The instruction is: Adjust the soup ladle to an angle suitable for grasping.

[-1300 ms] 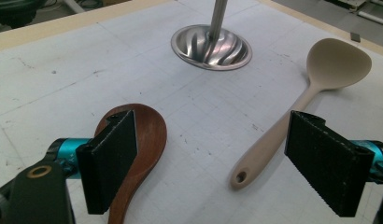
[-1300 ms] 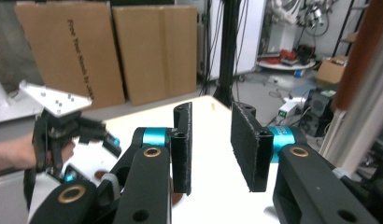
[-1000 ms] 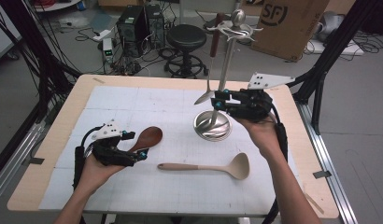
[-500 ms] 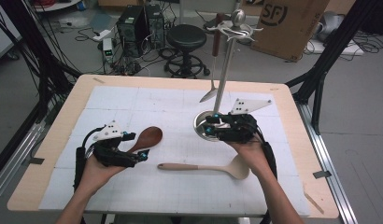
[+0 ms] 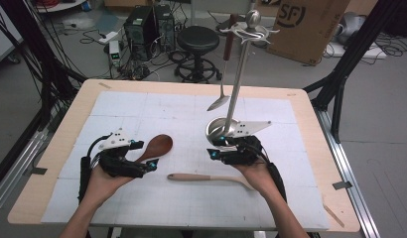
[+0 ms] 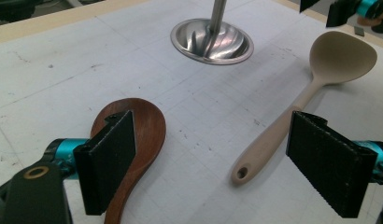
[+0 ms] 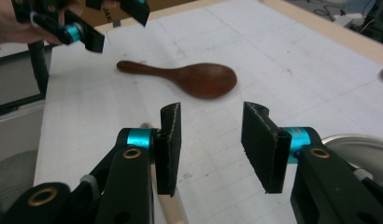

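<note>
High view: a white gridded mat is laid on the bench [image 5: 310, 106], with a stool [image 5: 198, 38] and cartons seen beyond. Both grippers' fingers are held released: the left gripper [image 6: 217, 158] between brown spoon [image 6: 138, 140] and beige spoon [image 6: 320, 74], whose handle hole is seen up close.

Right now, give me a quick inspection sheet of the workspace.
Surface: white gridded mat on a wooden table, scuffed.
Job's things: dark wooden spoon and beige spoon lying flat, apart; steel utensil stand upright, one metal spoon hanging from it.
Clutter: nothing seen.
Grippers: left claw open, above the mat between both spoons; right claw open over the beige spoon's handle, holding nothing.
Cables: black cable along the left forearm.
Surroundings: stool, computer tower, cardboard box, floor wiring.
</note>
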